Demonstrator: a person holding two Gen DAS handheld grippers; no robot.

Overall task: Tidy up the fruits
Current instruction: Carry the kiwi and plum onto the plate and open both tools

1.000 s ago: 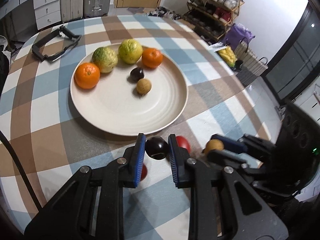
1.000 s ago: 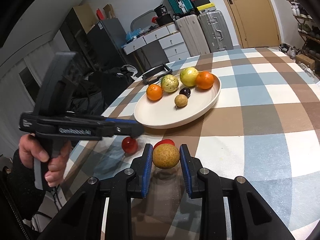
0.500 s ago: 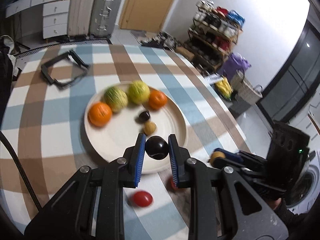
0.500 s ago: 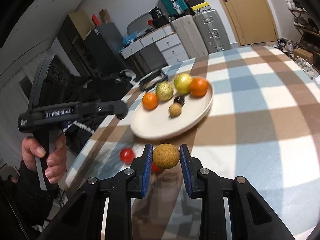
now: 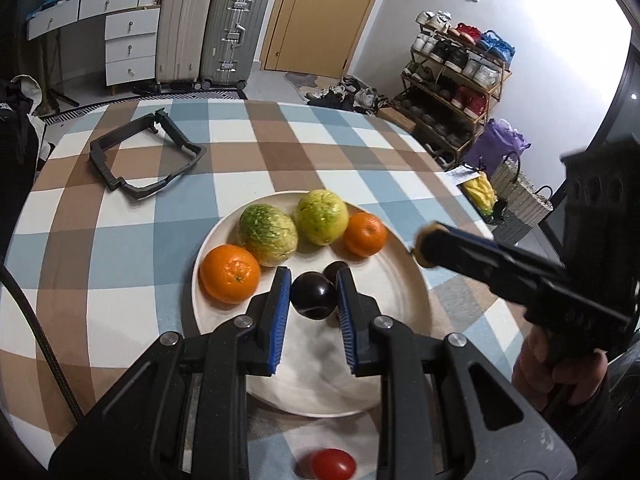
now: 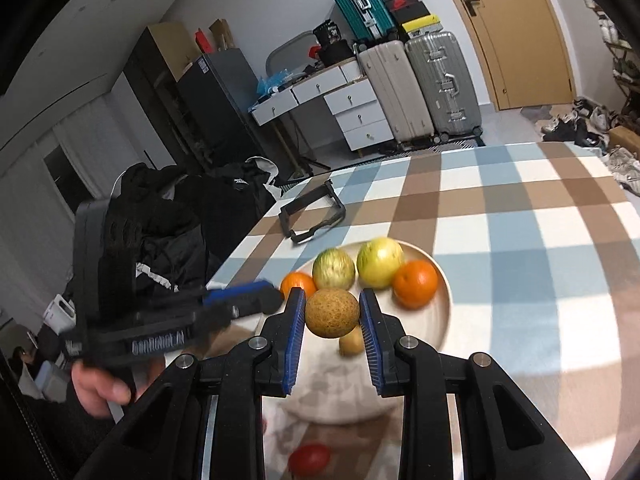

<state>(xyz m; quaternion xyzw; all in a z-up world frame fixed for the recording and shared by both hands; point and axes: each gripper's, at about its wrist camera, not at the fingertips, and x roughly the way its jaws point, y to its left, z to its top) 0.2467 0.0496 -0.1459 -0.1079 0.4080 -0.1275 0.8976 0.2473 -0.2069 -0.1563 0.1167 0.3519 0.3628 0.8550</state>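
Observation:
My left gripper (image 5: 313,297) is shut on a dark purple fruit (image 5: 312,297) and holds it above the cream plate (image 5: 408,296). My right gripper (image 6: 331,313) is shut on a tan round fruit (image 6: 331,313), also above the plate (image 6: 440,320). The plate holds two oranges (image 5: 229,273) (image 5: 365,234), two green-yellow fruits (image 5: 268,234) (image 5: 322,217), a second dark fruit (image 5: 333,269) and a small tan fruit (image 6: 351,343). A red fruit (image 5: 332,465) lies on the checked cloth in front of the plate. The right gripper shows at the right of the left wrist view (image 5: 425,245).
A black frame-shaped object (image 5: 140,156) lies on the round table at the far left. The table edge (image 5: 460,184) curves away at the right, with a shoe rack (image 5: 456,76) beyond. Suitcases (image 5: 228,36) and drawers stand behind. A chair with dark clothes (image 6: 168,216) is at the table's left.
Both grippers have risen from the cloth with their fruits and moved forward over the plate. The red fruits stayed on the cloth.

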